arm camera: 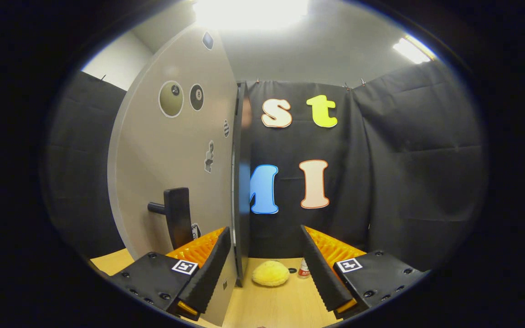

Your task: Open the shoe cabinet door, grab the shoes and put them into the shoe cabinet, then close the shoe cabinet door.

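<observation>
The beige cabinet door (171, 155), with stickers on it, stands swung out at the left. Its dark edge (243, 182) faces me. A black handle (178, 216) juts from the door's face, just beyond my left finger (208, 273). My gripper (264, 228) is open, and the door's edge runs down between the fingers, close against the left one. The right finger (319, 269) touches nothing. A yellow fluffy shoe (270, 273) lies on the wooden table (280, 305) ahead, between the fingers and just right of the door's edge.
A small white bottle with a red label (304, 269) stands by the right finger, with a small dark ring (292, 270) beside it. Black cloth walls (417, 173) close the booth behind and to the right.
</observation>
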Available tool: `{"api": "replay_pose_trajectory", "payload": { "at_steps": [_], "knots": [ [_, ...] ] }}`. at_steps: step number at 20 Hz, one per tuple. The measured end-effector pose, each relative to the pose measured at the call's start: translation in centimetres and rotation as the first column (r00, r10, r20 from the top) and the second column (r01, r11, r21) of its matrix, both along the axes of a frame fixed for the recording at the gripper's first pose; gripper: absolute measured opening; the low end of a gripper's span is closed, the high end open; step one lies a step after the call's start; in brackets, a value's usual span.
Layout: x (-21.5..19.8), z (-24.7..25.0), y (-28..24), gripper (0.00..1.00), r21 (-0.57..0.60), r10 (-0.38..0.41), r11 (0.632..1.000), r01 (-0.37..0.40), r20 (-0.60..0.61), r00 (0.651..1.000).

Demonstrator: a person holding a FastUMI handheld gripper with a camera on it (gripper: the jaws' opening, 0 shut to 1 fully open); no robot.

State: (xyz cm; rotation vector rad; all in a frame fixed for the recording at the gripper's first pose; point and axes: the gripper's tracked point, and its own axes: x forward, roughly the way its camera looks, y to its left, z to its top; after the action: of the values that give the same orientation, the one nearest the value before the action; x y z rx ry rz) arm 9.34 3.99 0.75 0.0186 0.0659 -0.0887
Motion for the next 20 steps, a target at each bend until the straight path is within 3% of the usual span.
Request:
{"api": "replay_pose_trajectory", "payload": {
  "at_steps": [9,20],
  "knots": [
    [1.9,0.4,11.1,0.95,0.015,-0.006,1.0,0.006,-0.01,1.0],
    [10.7,1.8,24.6,0.94,0.006,0.057,0.998,-0.057,-0.029,0.998]
  ]
}}
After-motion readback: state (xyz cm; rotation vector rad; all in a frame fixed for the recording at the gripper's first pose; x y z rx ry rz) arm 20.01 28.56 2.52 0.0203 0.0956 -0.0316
